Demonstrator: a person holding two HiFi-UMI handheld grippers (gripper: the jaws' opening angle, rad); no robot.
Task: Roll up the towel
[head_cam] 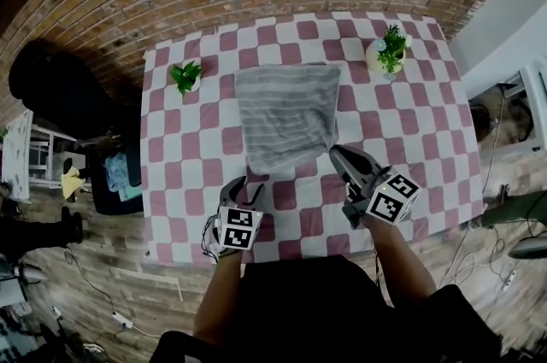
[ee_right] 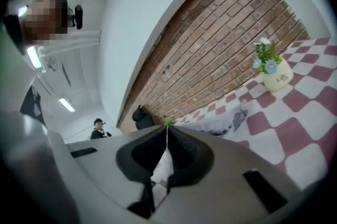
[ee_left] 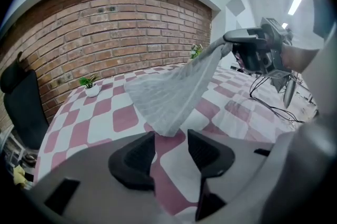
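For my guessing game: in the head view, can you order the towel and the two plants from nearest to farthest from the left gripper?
1. The towel, right in front of the left gripper.
2. The small plant, at the table's left side.
3. The plant in white pot, far right corner.

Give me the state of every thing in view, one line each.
towel: unrolled, one near corner lifted off the table
right gripper: shut on the towel's lifted corner
left gripper: open, empty
leafy plant: upright
flowering plant: upright
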